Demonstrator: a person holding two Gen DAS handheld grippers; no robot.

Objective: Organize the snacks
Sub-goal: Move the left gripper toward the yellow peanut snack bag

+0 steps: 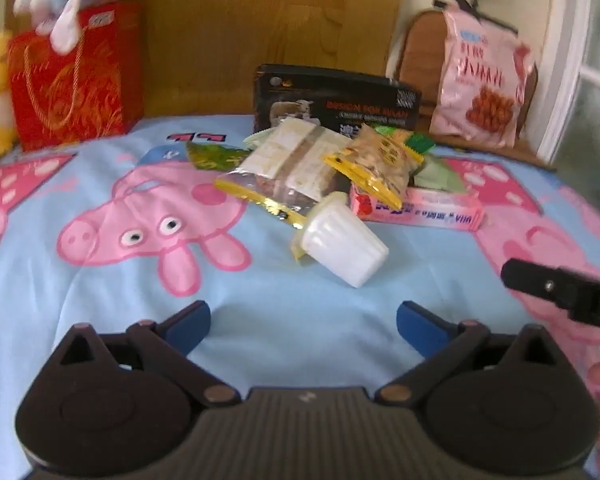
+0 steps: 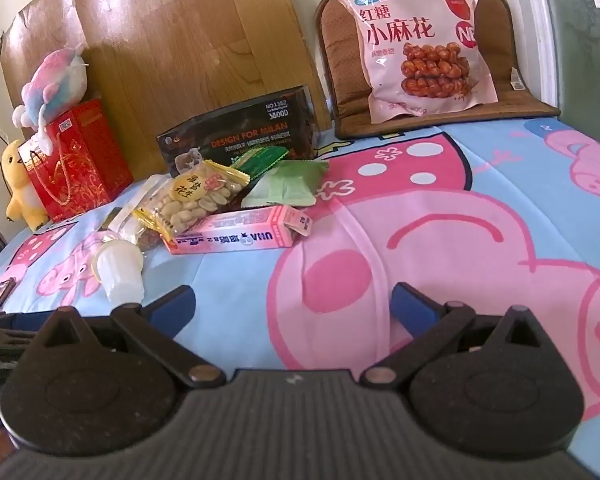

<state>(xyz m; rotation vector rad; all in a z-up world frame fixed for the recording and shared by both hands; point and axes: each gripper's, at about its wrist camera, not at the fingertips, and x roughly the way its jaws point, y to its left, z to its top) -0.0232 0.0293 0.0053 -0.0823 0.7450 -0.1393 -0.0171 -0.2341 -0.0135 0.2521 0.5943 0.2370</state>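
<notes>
A pile of snacks lies on the cartoon-pig cloth: a white jelly cup (image 1: pixel 342 246) on its side, a peanut bag (image 1: pixel 376 164), a clear bag of white squares (image 1: pixel 296 160), a pink box (image 1: pixel 416 208) and green packets (image 1: pixel 436 172). My left gripper (image 1: pixel 303 326) is open and empty, just short of the jelly cup. My right gripper (image 2: pixel 292 306) is open and empty over the cloth, right of the jelly cup (image 2: pixel 118 270) and short of the pink box (image 2: pixel 236 232). The peanut bag (image 2: pixel 198 196) and a green packet (image 2: pixel 290 186) lie behind the box.
A black box (image 1: pixel 332 100) stands behind the pile. A red gift bag (image 1: pixel 76 76) with plush toys stands at the back left. A large pink snack bag (image 2: pixel 420 36) leans on a brown cushion (image 2: pixel 344 68). A wooden board (image 2: pixel 188 40) stands behind. The right gripper's finger (image 1: pixel 560 286) shows in the left view.
</notes>
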